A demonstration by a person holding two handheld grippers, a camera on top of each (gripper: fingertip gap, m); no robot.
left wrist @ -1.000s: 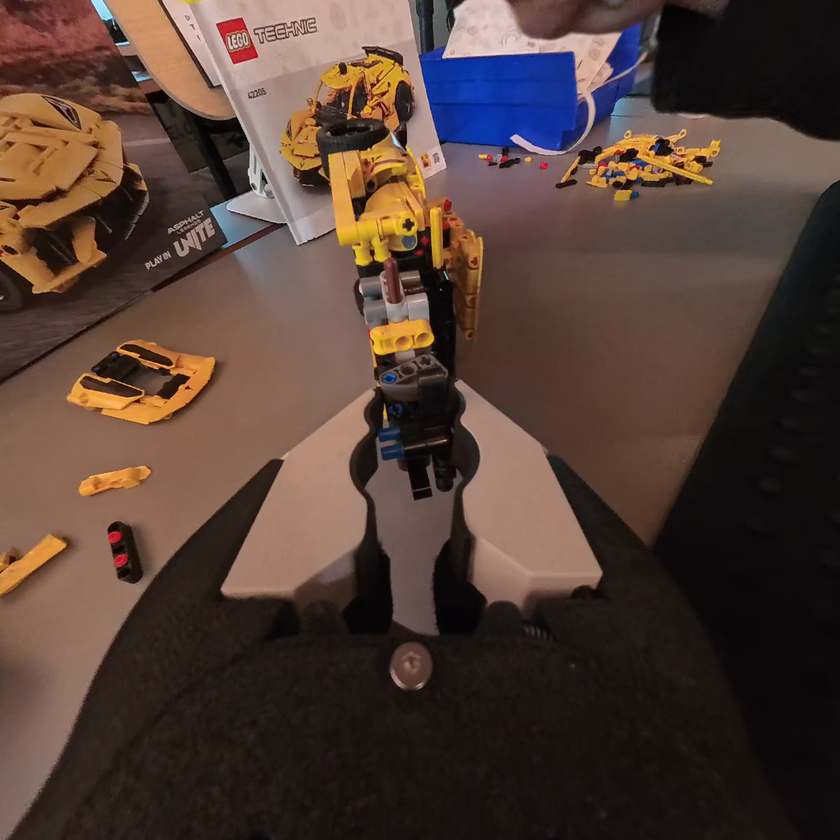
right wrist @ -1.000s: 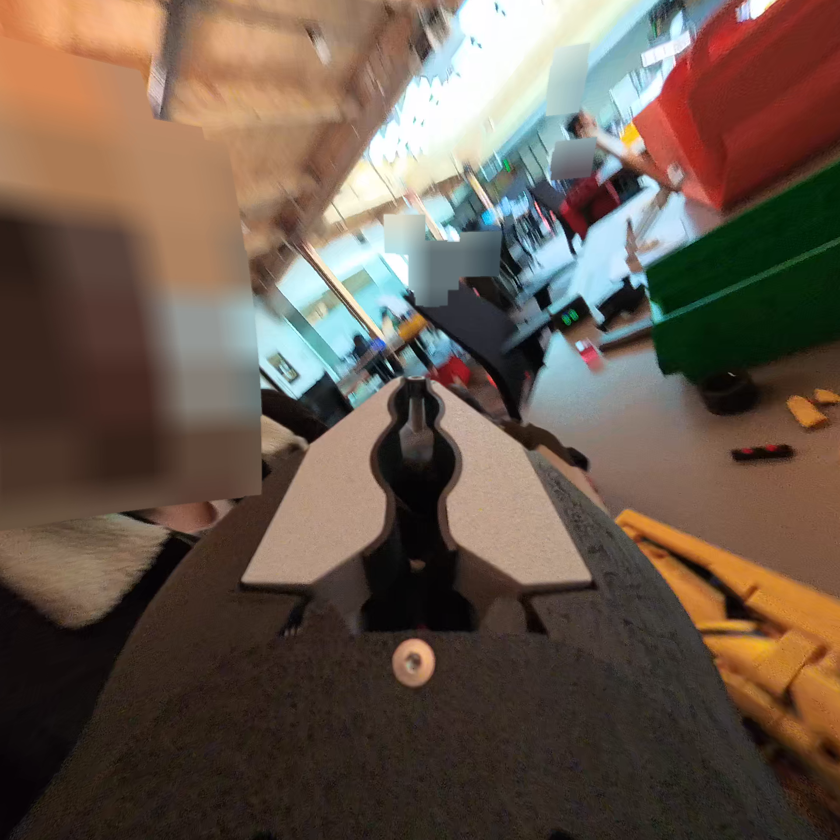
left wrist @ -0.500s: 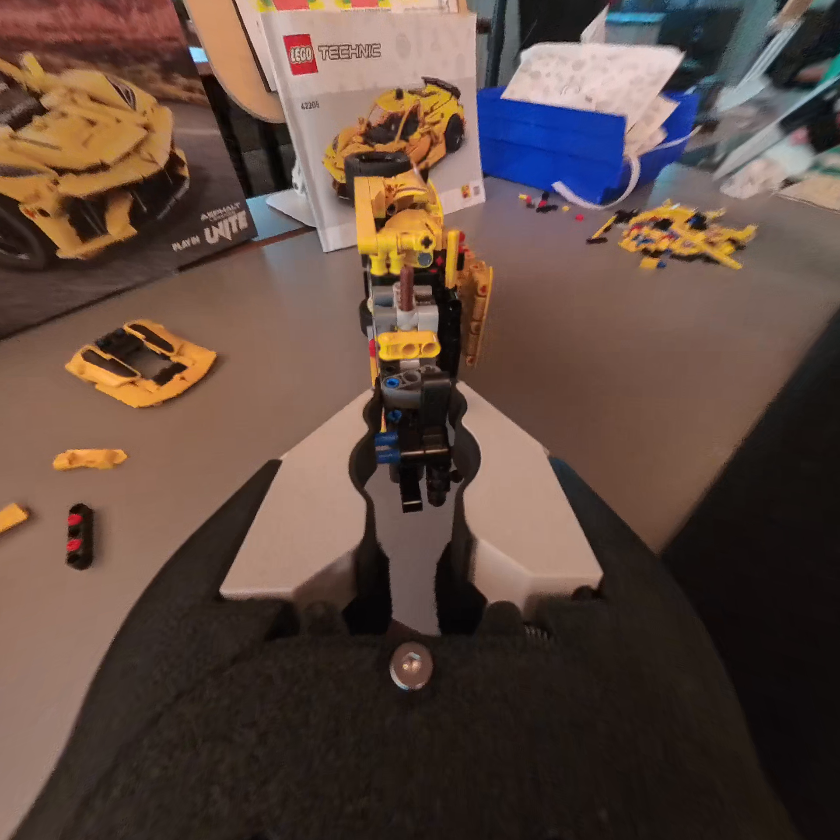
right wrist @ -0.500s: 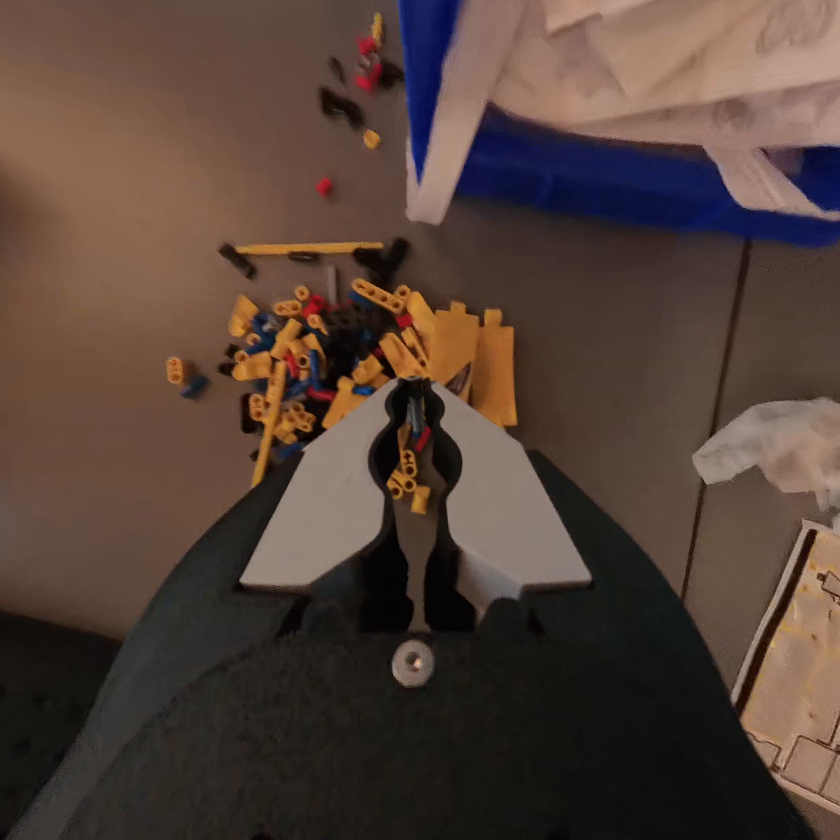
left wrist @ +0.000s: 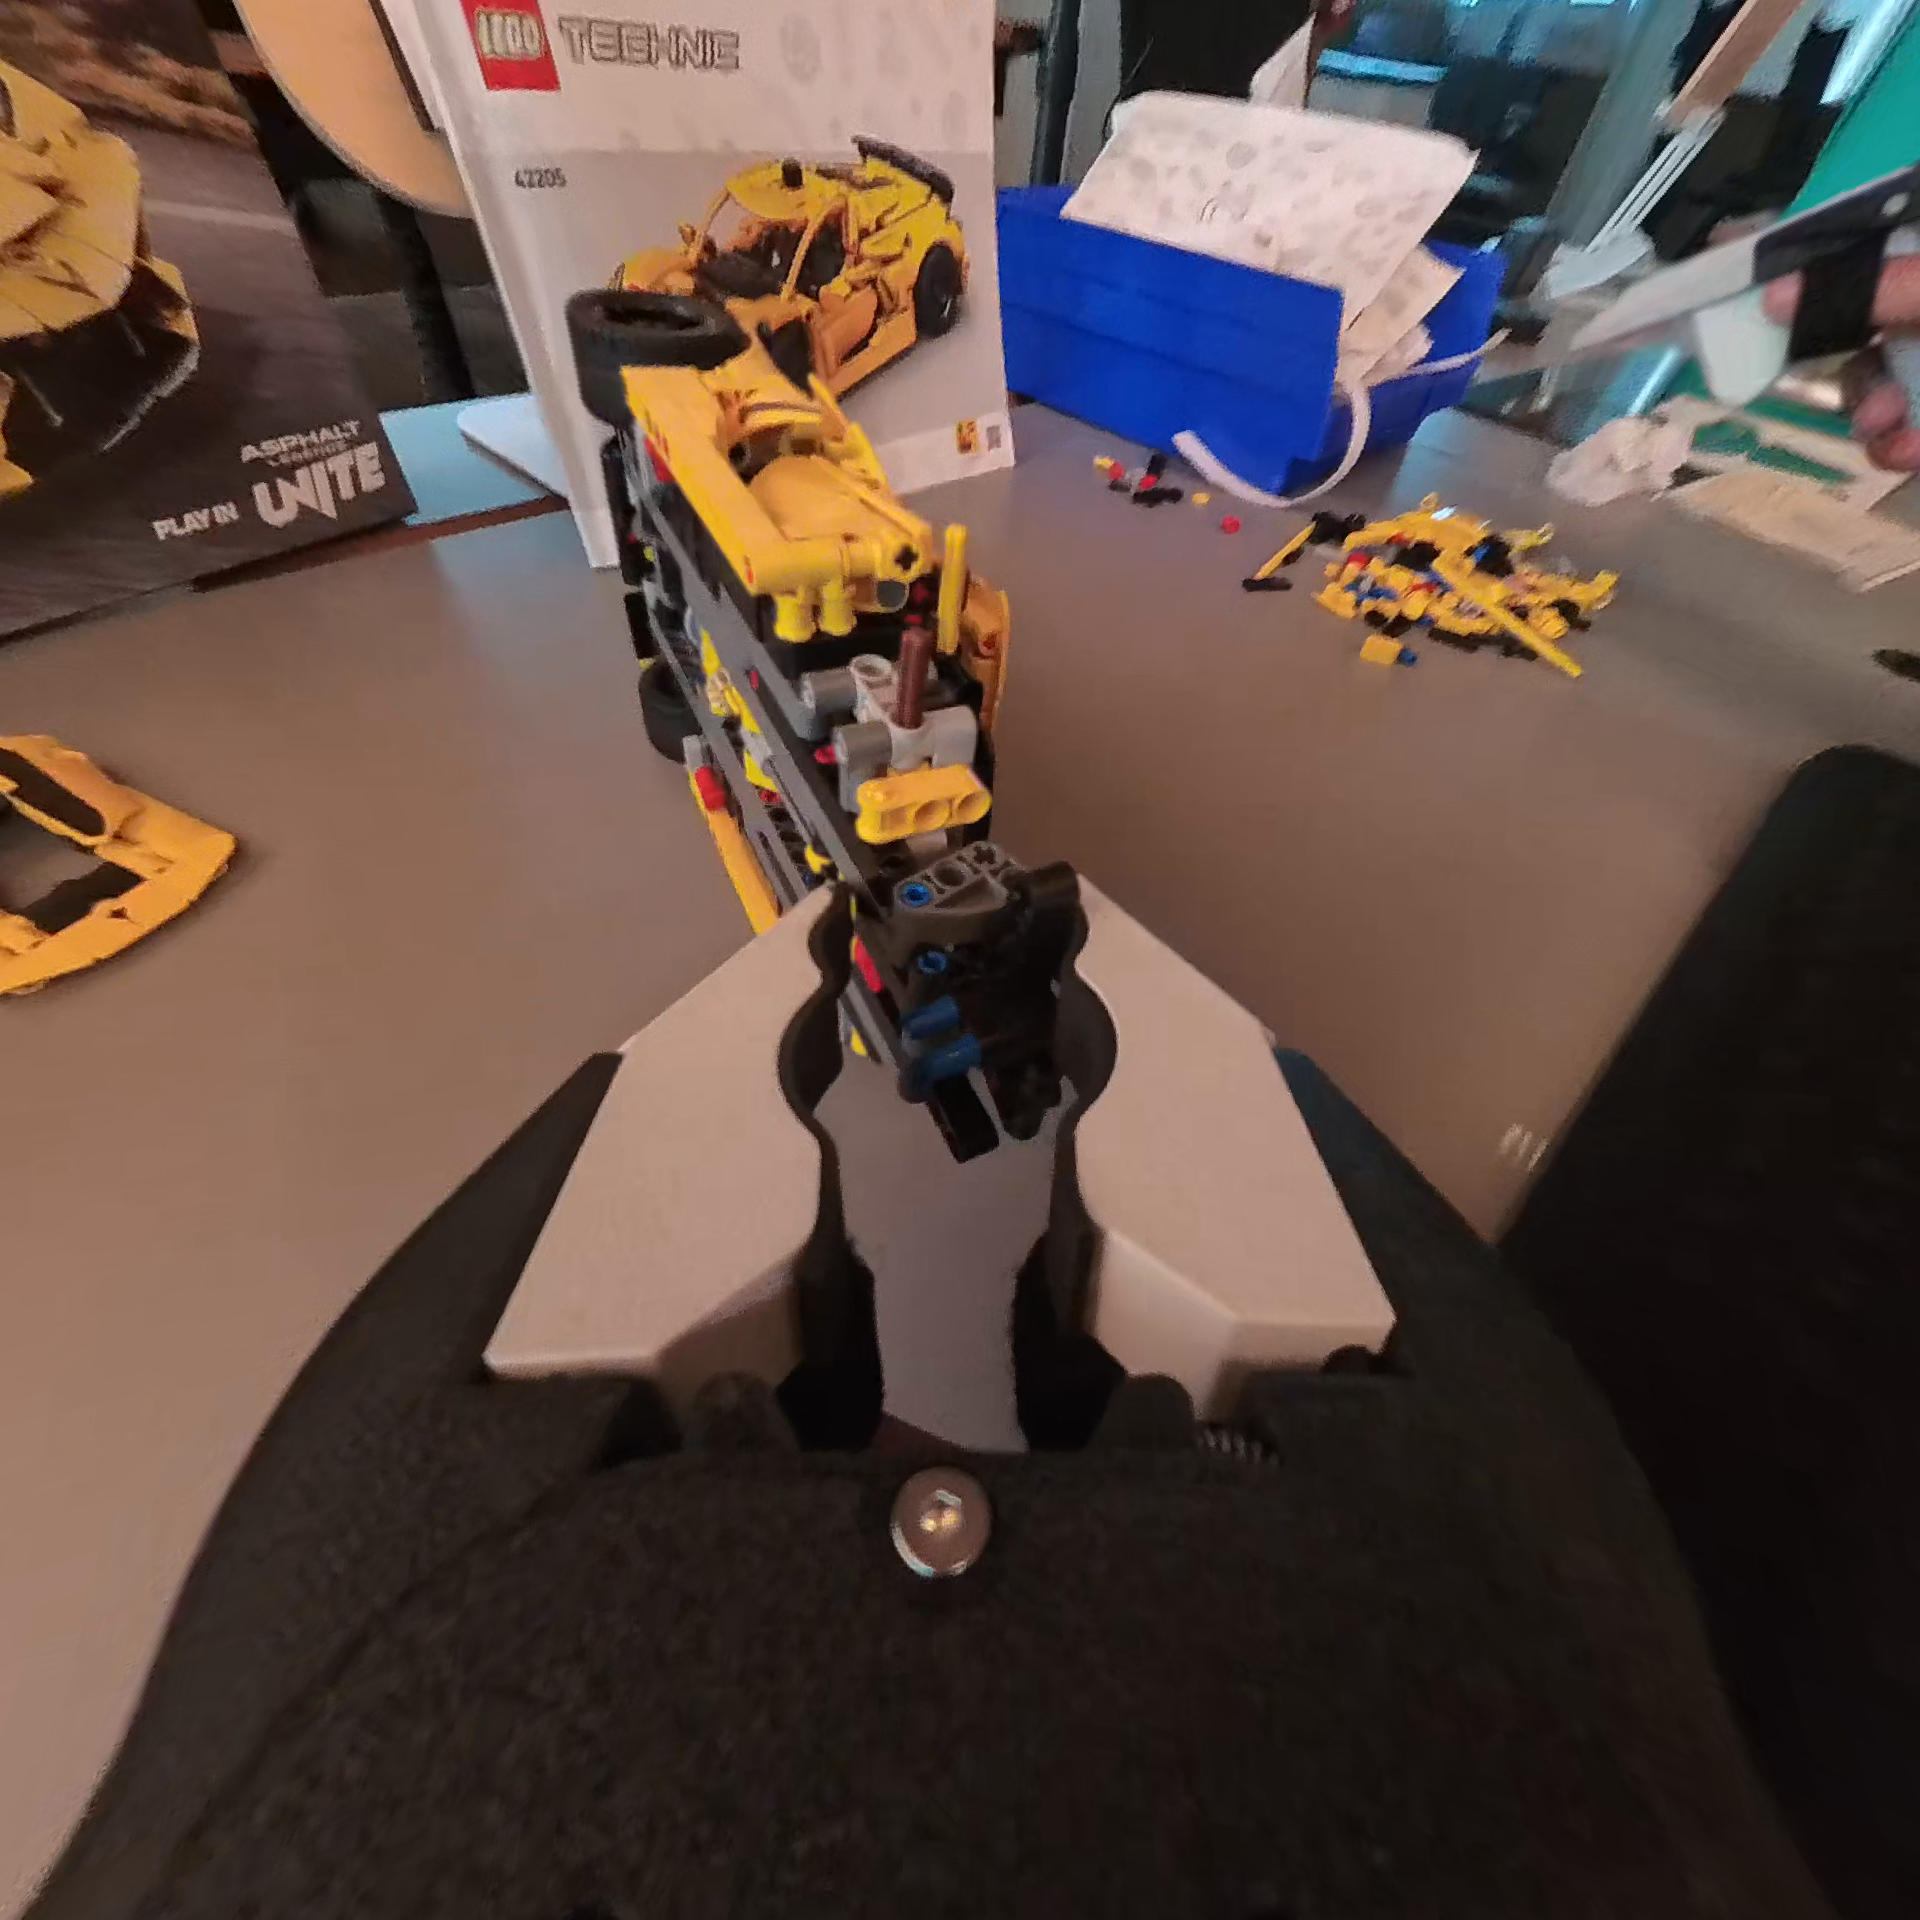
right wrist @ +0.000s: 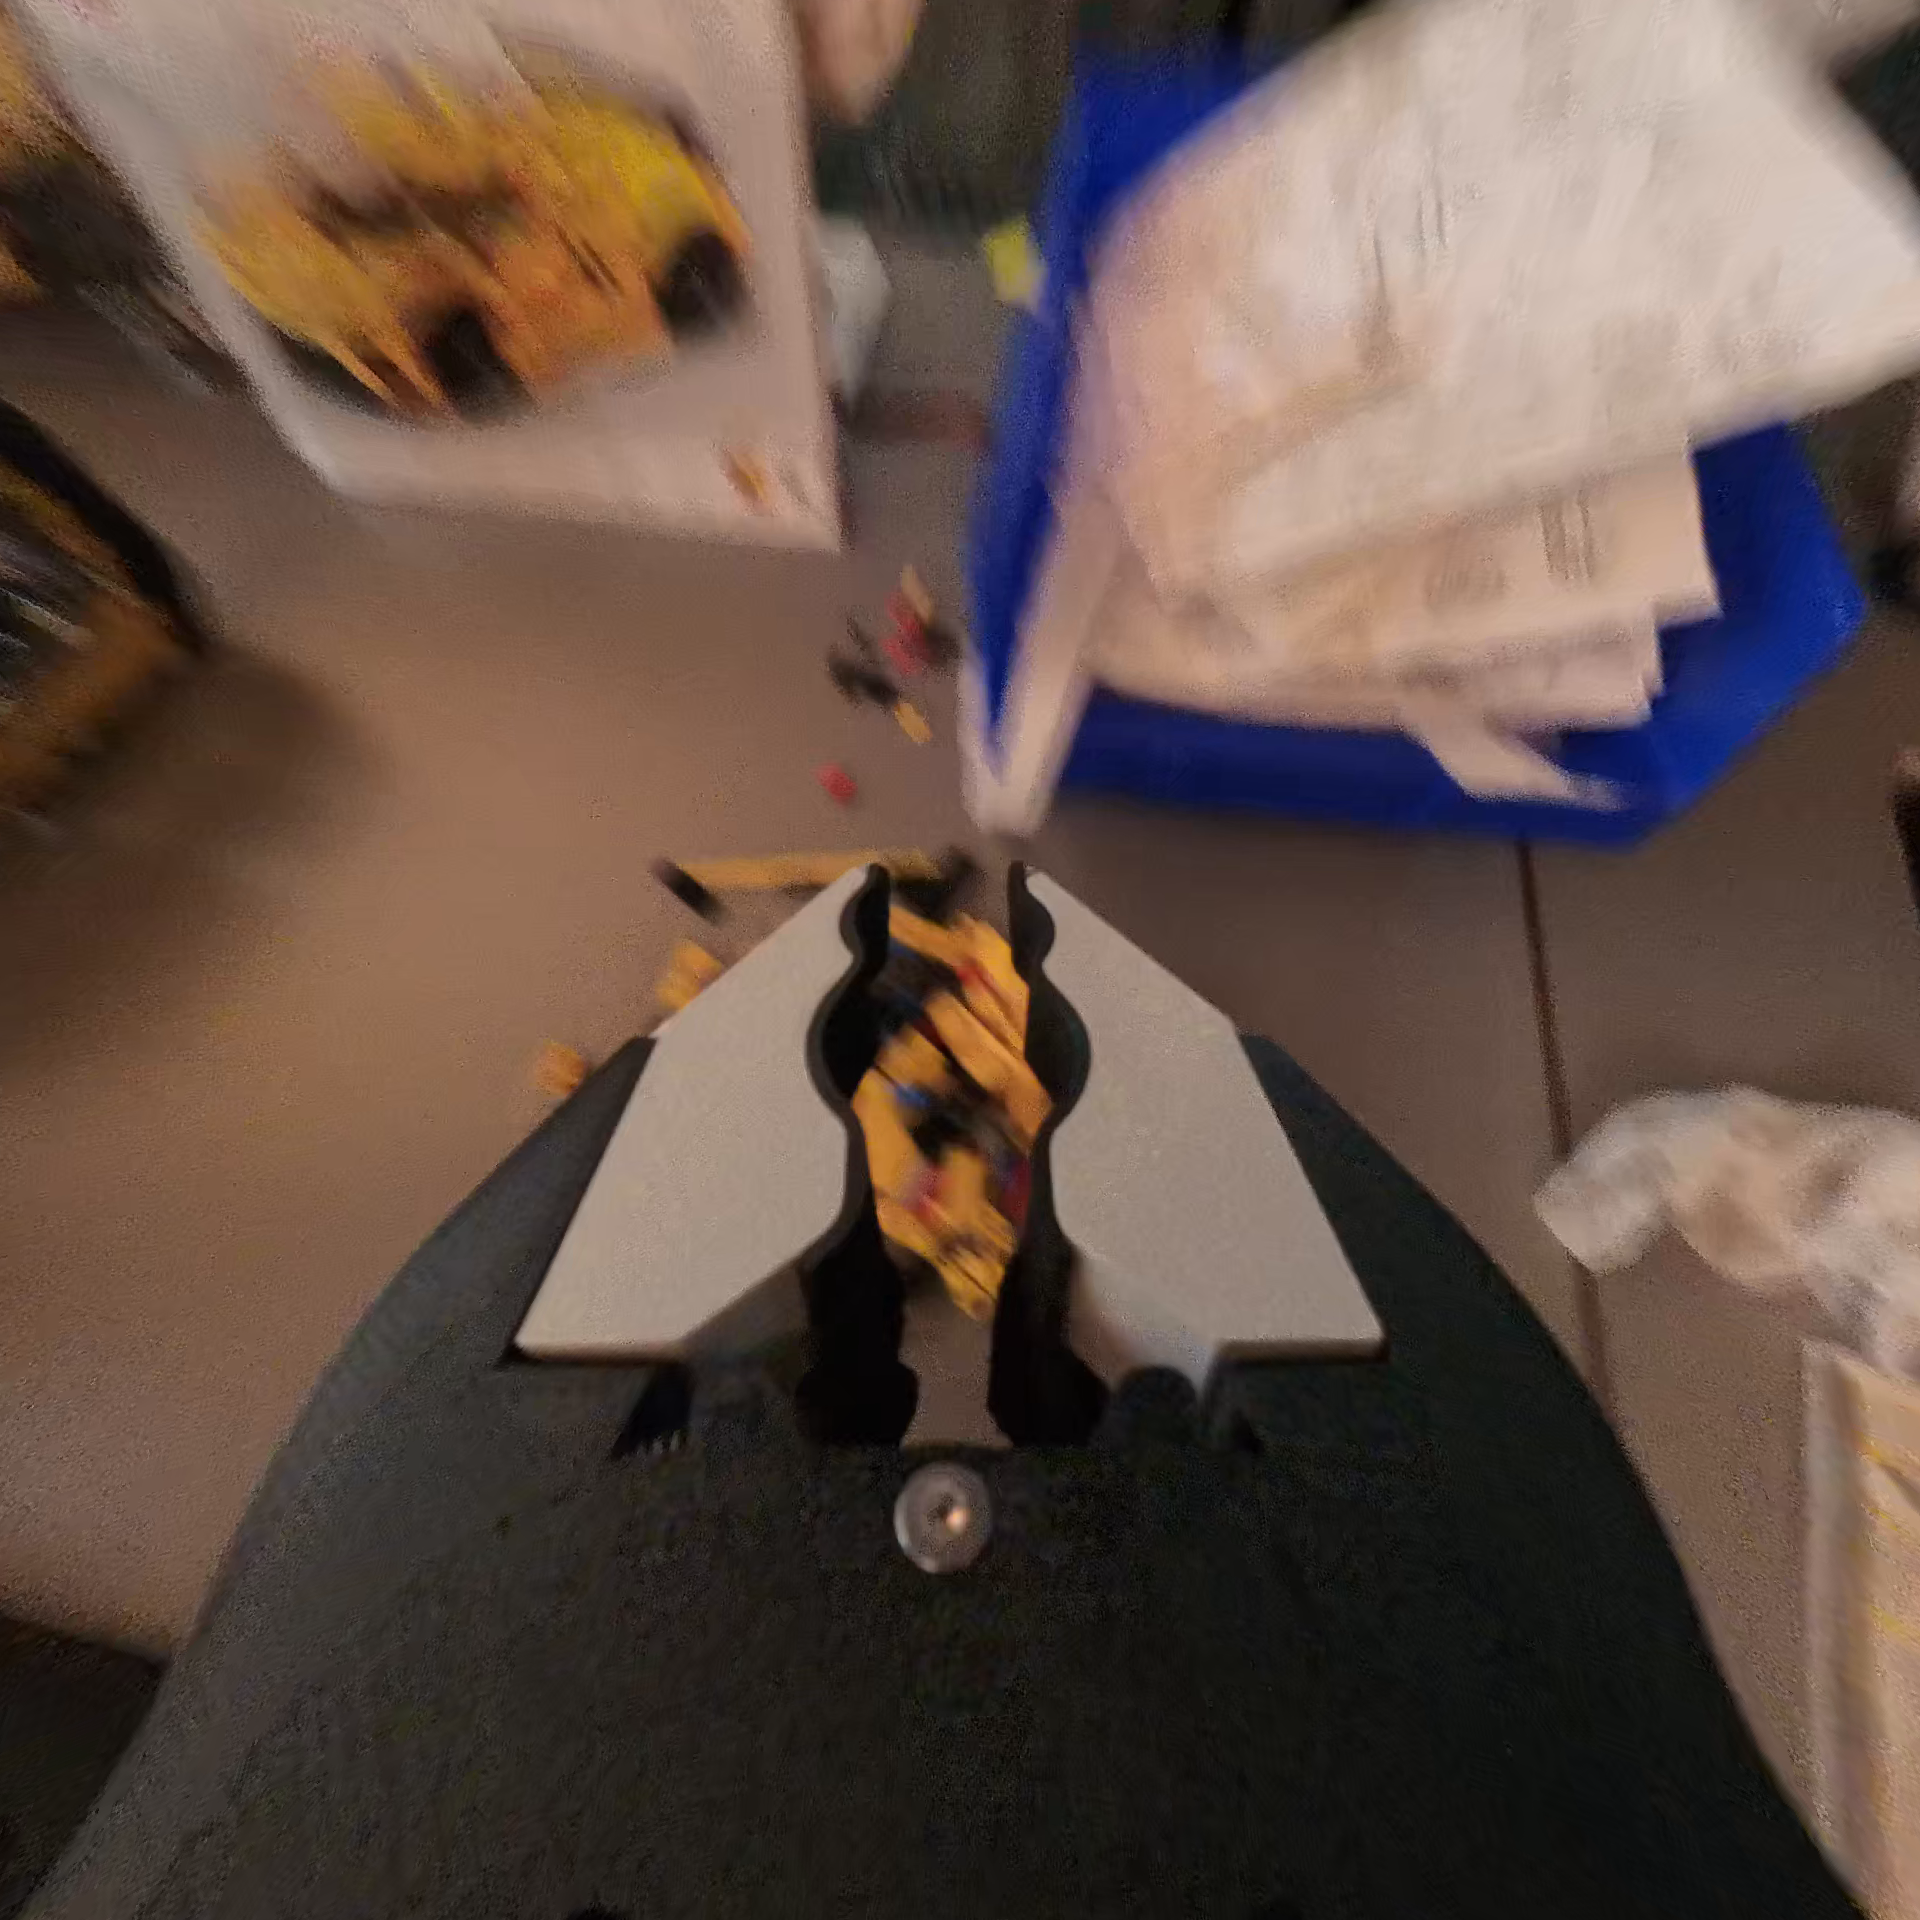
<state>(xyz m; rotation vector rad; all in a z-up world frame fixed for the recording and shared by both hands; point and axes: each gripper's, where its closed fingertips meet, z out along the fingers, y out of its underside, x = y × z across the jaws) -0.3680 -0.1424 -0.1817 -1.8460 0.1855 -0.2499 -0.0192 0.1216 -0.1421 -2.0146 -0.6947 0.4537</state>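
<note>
My left gripper (left wrist: 940, 904) is shut on the black rear end of a yellow and black brick-built car chassis (left wrist: 769, 540). It holds the chassis tilted up off the grey table (left wrist: 416, 831), and a black tyre (left wrist: 649, 332) sits at the far end. My right gripper (right wrist: 940, 883) is open above a pile of small yellow, black, red and blue bricks (right wrist: 951, 1091), which shows blurred between its fingers. The same pile lies at the right in the left wrist view (left wrist: 1444, 582).
An instruction booklet (left wrist: 727, 208) stands behind the chassis, with a dark box (left wrist: 156, 312) to its left. A blue bin of papers (left wrist: 1164, 322) stands at the back right. A yellow body panel (left wrist: 83, 862) lies at the left. Crumpled plastic (right wrist: 1745, 1195) lies right of the pile. Left tips to right tips: about 45 centimeters. From my left tips it is roughly 25 centimeters to the yellow body panel (left wrist: 83, 862); from my right, 60 centimeters.
My right gripper swung down from facing the room to above the brick pile, and its fingers have spread. My left gripper has tilted the chassis to the left and brought it closer.
</note>
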